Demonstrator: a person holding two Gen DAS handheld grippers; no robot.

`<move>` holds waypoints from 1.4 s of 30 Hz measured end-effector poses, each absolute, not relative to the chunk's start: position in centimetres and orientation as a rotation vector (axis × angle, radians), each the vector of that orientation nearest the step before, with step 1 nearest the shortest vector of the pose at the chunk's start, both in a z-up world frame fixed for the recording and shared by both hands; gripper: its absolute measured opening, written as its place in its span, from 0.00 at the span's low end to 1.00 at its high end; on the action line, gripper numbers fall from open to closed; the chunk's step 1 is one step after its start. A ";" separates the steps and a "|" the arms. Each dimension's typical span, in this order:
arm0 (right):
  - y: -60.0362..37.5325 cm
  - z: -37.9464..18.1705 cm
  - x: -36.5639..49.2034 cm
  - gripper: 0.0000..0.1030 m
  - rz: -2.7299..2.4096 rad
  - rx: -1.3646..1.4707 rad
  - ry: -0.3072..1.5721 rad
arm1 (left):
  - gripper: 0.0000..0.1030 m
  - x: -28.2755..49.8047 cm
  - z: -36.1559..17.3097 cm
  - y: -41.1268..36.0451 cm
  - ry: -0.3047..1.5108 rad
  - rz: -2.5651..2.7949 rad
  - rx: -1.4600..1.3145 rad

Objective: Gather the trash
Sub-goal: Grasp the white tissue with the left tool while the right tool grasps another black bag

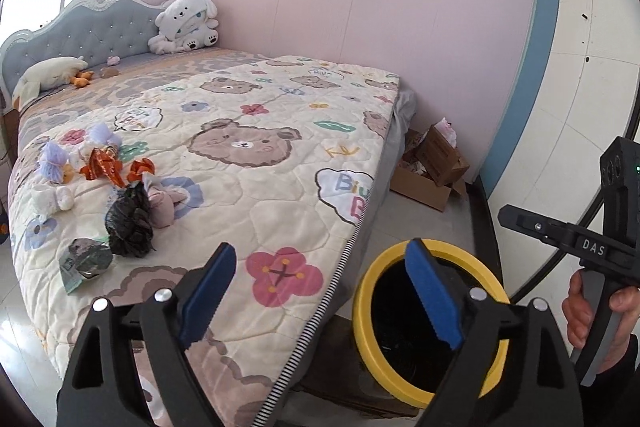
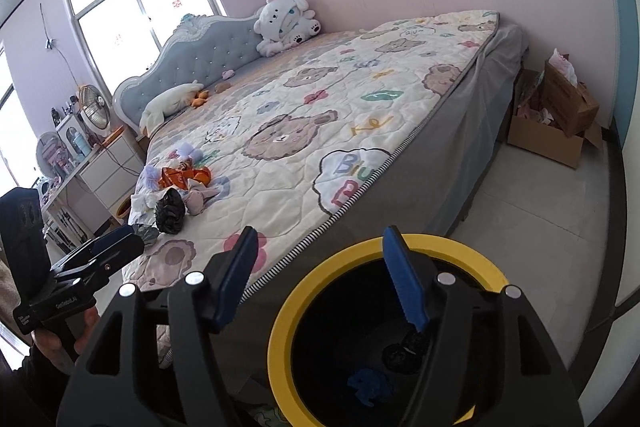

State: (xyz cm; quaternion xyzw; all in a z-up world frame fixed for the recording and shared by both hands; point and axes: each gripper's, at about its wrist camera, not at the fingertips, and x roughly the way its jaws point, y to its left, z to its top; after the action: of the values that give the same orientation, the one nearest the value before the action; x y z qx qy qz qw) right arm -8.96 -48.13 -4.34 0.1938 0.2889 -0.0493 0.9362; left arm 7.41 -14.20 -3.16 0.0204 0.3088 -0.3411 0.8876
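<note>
Yellow-rimmed bin [image 2: 280, 339] holds 2 items, black wad [image 2: 400, 353] at 3 o'clock, blue scrap [image 2: 368, 385] at 6; left gripper [image 1: 324, 291] and right gripper [image 2: 324, 275] both gape empty.

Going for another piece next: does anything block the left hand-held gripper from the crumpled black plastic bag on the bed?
Nothing visible: only bare quilt lies between the open left hand-held gripper and the crumpled black plastic bag.

White letters "DAS" are showing on the black body of the right tongs [image 1: 592, 247]; pastel letters "Biu" are appearing inside a cloud motif on the quilt [image 1: 280, 155] covering the bed; small white print on the left tongs [image 2: 68, 301] is staying illegible
</note>
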 end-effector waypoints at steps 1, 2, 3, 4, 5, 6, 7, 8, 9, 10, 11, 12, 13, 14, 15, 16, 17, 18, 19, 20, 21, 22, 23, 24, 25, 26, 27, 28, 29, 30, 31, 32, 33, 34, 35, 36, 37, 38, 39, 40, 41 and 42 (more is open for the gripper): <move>-47.6 -4.3 -8.4 0.60 -0.090 0.390 0.593 | 0.81 7.7 -3.1 -13.6 0.639 -0.696 0.038; -47.1 -4.2 -7.8 0.60 -0.076 0.385 0.596 | 0.81 7.9 -3.1 -13.0 0.635 -0.683 0.035; -46.6 -4.1 -7.3 0.60 -0.062 0.382 0.599 | 0.81 8.2 -3.1 -12.4 0.632 -0.667 0.032; -46.2 -4.0 -6.6 0.60 -0.048 0.380 0.602 | 0.81 8.6 -3.1 -11.7 0.630 -0.652 0.027; -45.7 -4.0 -6.0 0.60 -0.035 0.378 0.605 | 0.81 9.0 -3.2 -11.0 0.629 -0.638 0.022; -45.1 -3.9 -5.3 0.60 -0.022 0.375 0.607 | 0.81 9.3 -3.2 -10.3 0.628 -0.621 0.017; -44.6 -3.9 -4.6 0.60 -0.008 0.372 0.609 | 0.81 9.7 -3.1 -9.6 0.625 -0.604 0.013; -44.0 -3.9 -3.9 0.60 0.006 0.367 0.611 | 0.81 10.1 -3.1 -8.9 0.621 -0.588 0.008; -43.4 -3.8 -3.2 0.60 0.023 0.362 0.613 | 0.81 10.5 -3.0 -8.1 0.616 -0.567 0.004; -42.7 -3.8 -2.6 0.60 0.038 0.356 0.614 | 0.81 10.9 -2.8 -7.4 0.609 -0.548 -0.001; -42.1 -3.8 -2.0 0.60 0.053 0.351 0.615 | 0.81 11.3 -2.7 -6.6 0.602 -0.528 -0.006; -41.5 -3.8 -1.4 0.60 0.068 0.346 0.616 | 0.81 11.7 -2.5 -5.8 0.595 -0.508 -0.010; -40.8 -3.8 -0.7 0.60 0.085 0.342 0.619 | 0.81 12.2 -2.4 -5.0 0.589 -0.489 -0.016; -40.2 -3.8 0.0 0.60 0.099 0.339 0.622 | 0.81 12.7 -2.3 -4.1 0.585 -0.469 -0.024; -39.4 -3.9 0.7 0.60 0.115 0.336 0.629 | 0.81 13.2 -2.3 -3.2 0.583 -0.452 -0.032; -38.8 -4.0 1.4 0.60 0.131 0.333 0.635 | 0.81 13.7 -2.2 -2.3 0.581 -0.432 -0.039; -38.1 -4.1 2.1 0.60 0.147 0.330 0.643 | 0.81 14.2 -2.2 -1.4 0.580 -0.413 -0.045; -37.3 -4.3 2.9 0.60 0.165 0.327 0.651 | 0.81 14.8 -2.1 -0.5 0.578 -0.393 -0.052; -36.6 -4.5 3.6 0.60 0.179 0.323 0.659 | 0.81 15.3 -2.2 0.4 0.577 -0.375 -0.058; -35.8 -4.7 4.4 0.60 0.191 0.319 0.669 | 0.81 15.8 -2.2 1.3 0.577 -0.357 -0.063; -35.0 -5.0 5.2 0.60 0.205 0.317 0.681 | 0.82 16.4 -2.3 2.3 0.577 -0.339 -0.070; -34.2 -5.3 6.0 0.60 0.219 0.316 0.692 | 0.82 17.1 -2.4 3.3 0.579 -0.321 -0.078; -33.4 -5.6 6.6 0.60 0.231 0.314 0.703 | 0.82 17.8 -2.5 4.1 0.583 -0.306 -0.086; -32.6 -5.9 7.4 0.60 0.242 0.310 0.716 | 0.82 18.6 -2.7 5.0 0.591 -0.289 -0.099; -31.8 -6.2 8.2 0.60 0.253 0.306 0.728 | 0.82 19.2 -2.8 5.7 0.598 -0.277 -0.109; -31.1 -6.5 8.9 0.60 0.262 0.303 0.740 | 0.82 19.8 -3.0 6.3 0.604 -0.265 -0.119; -30.4 -6.8 9.7 0.60 0.273 0.300 0.753 | 0.82 20.5 -3.3 7.0 0.609 -0.250 -0.125; -29.7 -7.2 10.5 0.60 0.282 0.298 0.766 | 0.82 21.1 -3.6 7.6 0.613 -0.236 -0.127; -29.1 -7.5 11.2 0.60 0.290 0.296 0.777 | 0.82 21.7 -3.9 8.1 0.617 -0.224 -0.129; -28.4 -7.7 12.0 0.60 0.299 0.294 0.790 | 0.82 22.3 -4.2 8.7 0.622 -0.211 -0.131; -27.8 -8.0 12.7 0.60 0.306 0.291 0.800 | 0.82 22.9 -4.5 9.2 0.630 -0.201 -0.134; -27.2 -8.3 13.4 0.60 0.312 0.289 0.810 | 0.82 23.5 -4.9 9.6 0.638 -0.192 -0.137; -26.6 -8.6 14.1 0.60 0.318 0.288 0.821 | 0.82 24.2 -5.3 10.0 0.648 -0.181 -0.140; -26.0 -8.8 14.9 0.60 0.323 0.286 0.831 | 0.82 24.8 -5.7 10.4 0.659 -0.172 -0.141; -25.5 -9.1 15.7 0.60 0.328 0.283 0.842 | 0.82 25.5 -6.0 10.8 0.668 -0.164 -0.144; -25.1 -9.3 16.4 0.60 0.330 0.281 0.851 | 0.82 26.1 -6.4 11.2 0.677 -0.154 -0.145; -24.6 -9.5 17.1 0.60 0.330 0.282 0.859 | 0.82 26.7 -6.7 11.5 0.685 -0.144 -0.145; -24.3 -9.7 17.8 0.60 0.332 0.286 0.867 | 0.82 27.2 -7.0 11.8 0.691 -0.139 -0.149; -24.1 -9.9 18.3 0.60 0.336 0.291 0.875 | 0.82 27.9 -7.2 12.1 0.699 -0.135 -0.151; -23.9 -10.0 18.8 0.60 0.338 0.295 0.882 | 0.82 28.3 -7.4 12.2 0.702 -0.129 -0.154; -23.7 -10.1 19.3 0.60 0.340 0.297 0.888 | 0.82 28.8 -7.6 12.3 0.705 -0.127 -0.155; -23.5 -10.3 19.8 0.60 0.343 0.301 0.895 | 0.82 29.2 -7.7 12.3 0.708 -0.128 -0.155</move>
State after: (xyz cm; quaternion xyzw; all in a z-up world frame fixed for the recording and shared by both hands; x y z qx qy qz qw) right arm 19.77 -23.50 -10.29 0.1442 0.4289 0.1644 0.8765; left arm 29.24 12.35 -7.72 -0.0755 0.3462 -0.0627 0.9330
